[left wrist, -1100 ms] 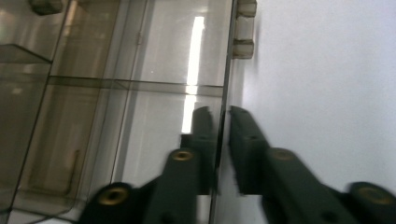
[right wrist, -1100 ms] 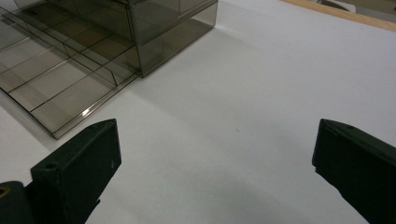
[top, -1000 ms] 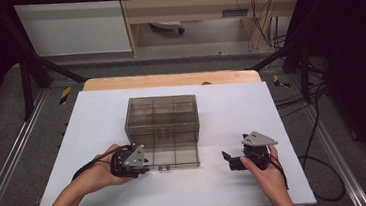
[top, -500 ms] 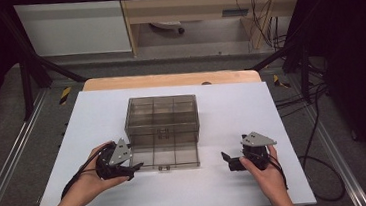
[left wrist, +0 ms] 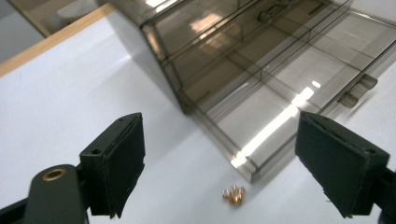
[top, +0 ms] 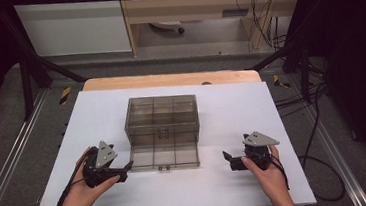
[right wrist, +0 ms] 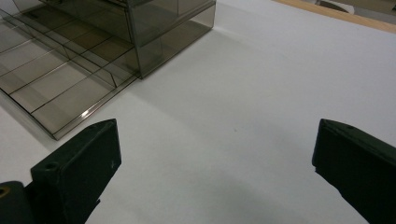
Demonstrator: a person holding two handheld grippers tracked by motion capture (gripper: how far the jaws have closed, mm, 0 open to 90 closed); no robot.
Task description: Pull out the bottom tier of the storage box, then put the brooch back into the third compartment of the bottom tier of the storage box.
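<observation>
High view: a smoke-grey clear plastic compartment box (top: pixel 161 117) sits mid-tabletop, its lid (top: pixel 163 157) folded flat toward six o'clock; its cells look empty, though the tint makes that uncertain. The left tongs (top: pixel 126 166), at the lid's seven o'clock, have just been opening and stand wide, with a tiny brass-coloured metal piece (left wrist: pixel 234 194) between them, untouched. The right tongs (top: pixel 227 156) gape wide at four o'clock over the bare white tabletop (top: pixel 231 109).

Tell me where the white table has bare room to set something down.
Free: the white table right of the smoky clear plastic compartment box, and left of it. Crowded: the box's open lid, where tiny brass-coloured parts lie by its corner.
</observation>
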